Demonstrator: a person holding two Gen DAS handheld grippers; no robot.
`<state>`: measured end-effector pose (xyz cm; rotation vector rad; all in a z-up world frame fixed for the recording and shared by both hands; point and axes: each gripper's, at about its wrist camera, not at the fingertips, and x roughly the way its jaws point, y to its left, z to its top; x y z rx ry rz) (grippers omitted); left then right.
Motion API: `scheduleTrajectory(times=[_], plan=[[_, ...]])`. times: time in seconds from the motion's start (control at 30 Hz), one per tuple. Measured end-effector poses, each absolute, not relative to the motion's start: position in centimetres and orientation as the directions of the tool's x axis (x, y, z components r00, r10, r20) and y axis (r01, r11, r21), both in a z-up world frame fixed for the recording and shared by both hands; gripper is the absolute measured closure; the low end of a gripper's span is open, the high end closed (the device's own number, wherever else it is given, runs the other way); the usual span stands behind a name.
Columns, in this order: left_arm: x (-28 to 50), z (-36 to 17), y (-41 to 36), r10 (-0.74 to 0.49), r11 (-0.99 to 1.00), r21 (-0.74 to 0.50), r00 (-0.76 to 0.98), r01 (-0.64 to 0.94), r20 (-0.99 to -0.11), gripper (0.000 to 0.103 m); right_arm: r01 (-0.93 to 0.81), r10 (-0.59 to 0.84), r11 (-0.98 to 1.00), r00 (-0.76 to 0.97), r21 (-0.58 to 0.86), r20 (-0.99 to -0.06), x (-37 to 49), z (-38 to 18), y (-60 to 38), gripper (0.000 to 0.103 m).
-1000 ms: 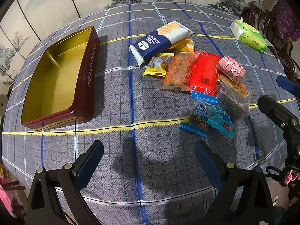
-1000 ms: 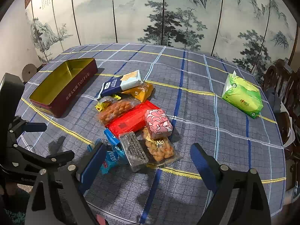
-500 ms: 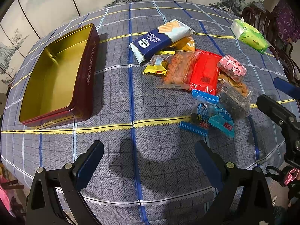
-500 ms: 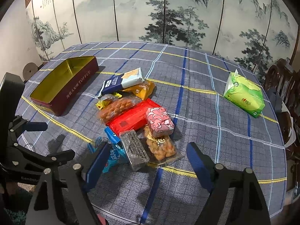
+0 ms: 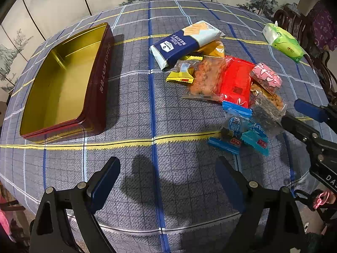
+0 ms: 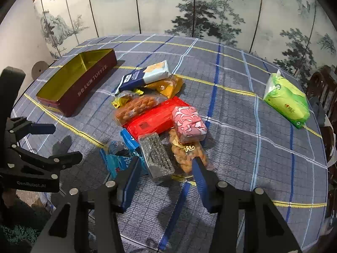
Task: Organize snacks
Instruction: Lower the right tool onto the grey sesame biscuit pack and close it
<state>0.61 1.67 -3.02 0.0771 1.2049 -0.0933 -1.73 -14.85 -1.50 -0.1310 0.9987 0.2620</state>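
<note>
An open maroon tin (image 5: 63,80) with a gold inside lies empty at the left of the table. To its right is a pile of snacks: a blue-and-white cracker pack (image 5: 183,42), a bag of nuts (image 5: 204,78), a red pack (image 5: 236,82), a pink pack (image 5: 266,78), blue candy wrappers (image 5: 238,130) and a dark clear-wrapped bar (image 6: 157,158). My left gripper (image 5: 167,168) hovers over bare cloth, its jaws closing slightly around nothing. My right gripper (image 6: 166,164) is closing above the near end of the dark bar, and its pads do not press on it.
A green tissue pack (image 6: 286,99) lies at the far right of the checked tablecloth (image 5: 130,109). Dark wooden chairs (image 5: 299,21) stand beyond the right edge. A painted folding screen (image 6: 168,6) closes off the back. The table's near edge runs just under both grippers.
The right gripper's jaws have narrowed from wide open to about the width of the dark bar. The left jaws have narrowed a little. Both hands have stayed in place.
</note>
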Motion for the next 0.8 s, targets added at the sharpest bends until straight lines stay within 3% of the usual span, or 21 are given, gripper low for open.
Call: scheduleTrajectory(times=[0.53, 0.8], plan=[[1.4, -4.0, 1.3, -0.077, 0.987, -0.023, 0.334, 0.161, -0.939, 0.015, -0.350, 0.189, 0.936, 0.431, 0.029, -0.883, 0.7, -4.0, -13.3, 0.062], [1.5, -4.5, 0.7, -0.097, 0.981, -0.036, 0.318, 0.192, -0.943, 0.015, -0.353, 0.208, 0.934, 0.421, 0.052, -0.883, 1.4, -4.3, -13.4, 0.071]])
